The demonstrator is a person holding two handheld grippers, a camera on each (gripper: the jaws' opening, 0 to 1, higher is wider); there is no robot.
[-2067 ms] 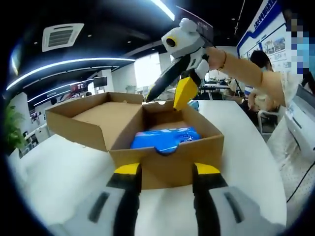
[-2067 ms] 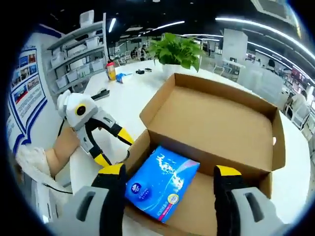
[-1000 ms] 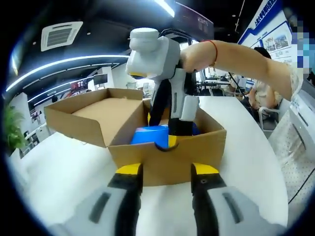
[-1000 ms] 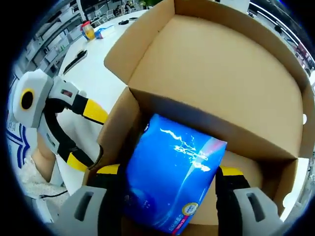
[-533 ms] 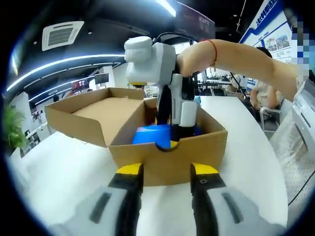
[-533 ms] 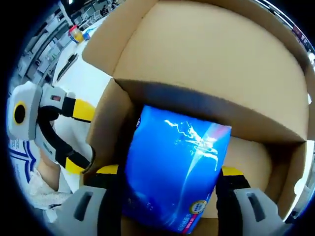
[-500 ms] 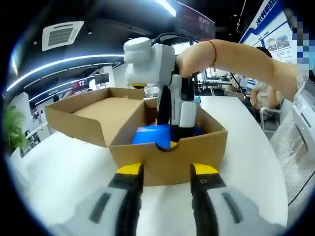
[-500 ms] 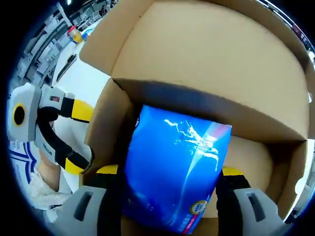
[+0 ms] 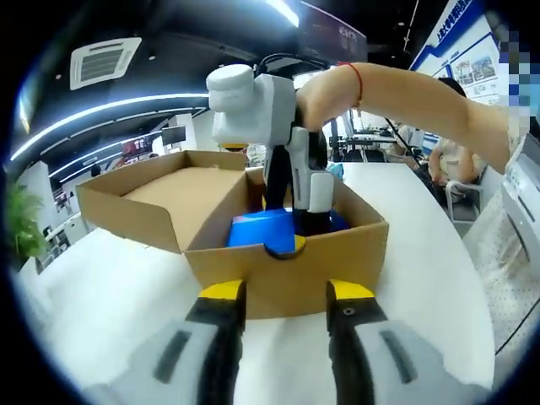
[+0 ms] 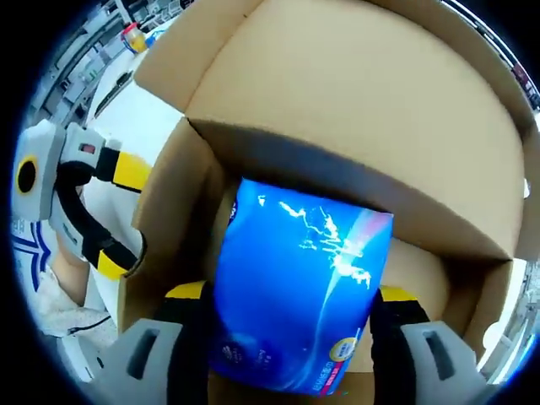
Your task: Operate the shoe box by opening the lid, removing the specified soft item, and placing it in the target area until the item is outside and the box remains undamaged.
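Shoe box (image 9: 287, 266), lid open, on white counter (image 9: 110, 295): right gripper (image 10: 291, 316) jaws clamp blue soft pack (image 10: 299, 287) inside; left gripper (image 9: 278, 299) jaws parted, holding nothing.

Matt brown cardboard shoe box (image 10: 354, 110), glossy blue plastic-wrapped pack (image 10: 295, 287), smooth white table (image 9: 110, 295)

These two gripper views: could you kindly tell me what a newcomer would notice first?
A bright blue soft pack sits inside the open cardboard shoe box, between the right hand-held gripper's yellow-tipped jaws. From the left gripper view, that white gripper reaches down into the box from above, held by a person's bare arm.
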